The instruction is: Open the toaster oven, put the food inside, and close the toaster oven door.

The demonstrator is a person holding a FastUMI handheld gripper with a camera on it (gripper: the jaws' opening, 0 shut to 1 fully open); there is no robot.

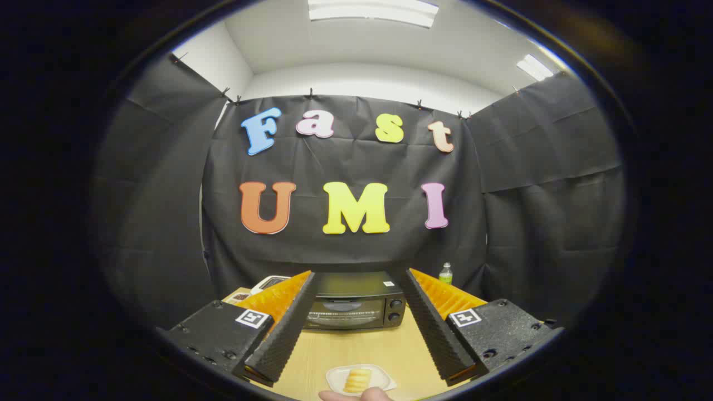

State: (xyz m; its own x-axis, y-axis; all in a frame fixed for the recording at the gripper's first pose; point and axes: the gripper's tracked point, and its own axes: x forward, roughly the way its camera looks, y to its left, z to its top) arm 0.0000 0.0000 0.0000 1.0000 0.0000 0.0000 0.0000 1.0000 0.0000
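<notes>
Fingers (pixel 356 278) spread wide, toaster oven (pixel 352 303) beyond them, door closed.

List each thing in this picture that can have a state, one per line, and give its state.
toaster oven: door closed, standing beyond the fingers.
food: yellow, lying on its plate, not yet in the oven.
plate: flat on the table, between the fingers, near the camera.
gripper: fingers open wide, holding nothing.
bottle: upright, behind the oven, cap on.
hand: by the plate's near edge.
</notes>
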